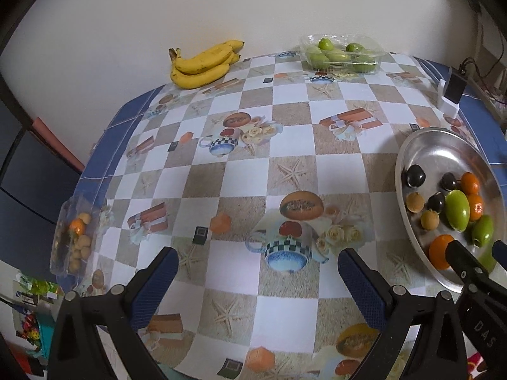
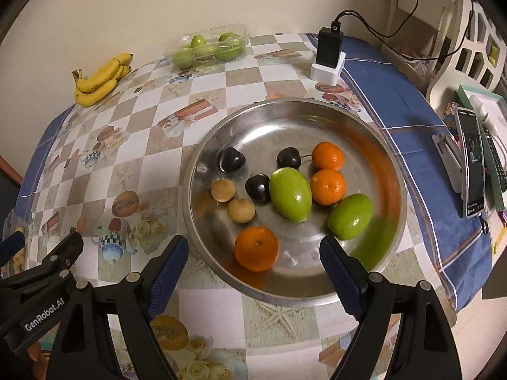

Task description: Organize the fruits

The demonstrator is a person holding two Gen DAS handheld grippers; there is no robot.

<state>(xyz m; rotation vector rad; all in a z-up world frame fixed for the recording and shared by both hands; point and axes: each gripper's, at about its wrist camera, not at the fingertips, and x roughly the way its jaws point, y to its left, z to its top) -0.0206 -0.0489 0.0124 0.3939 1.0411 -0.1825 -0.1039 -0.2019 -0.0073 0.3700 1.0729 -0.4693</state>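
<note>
From my left wrist, my left gripper (image 1: 258,258) hangs spread and empty over the tablecloth (image 1: 285,145), while from my right wrist, my right gripper (image 2: 253,255) gapes unladen above the steel tray (image 2: 374,145) with an orange (image 2: 256,248) between its fingers.

Both tools share one build. The left gripper (image 1: 258,267) has black, angular plastic arms with silver round rivets at the joints, and its fingers (image 1: 361,285) carry dark blue pads with a fine dimpled texture. The right gripper (image 2: 253,266) looks identical; white lettering reads "GenRobot.AI" on one black body, "DAS" on the other.
</note>
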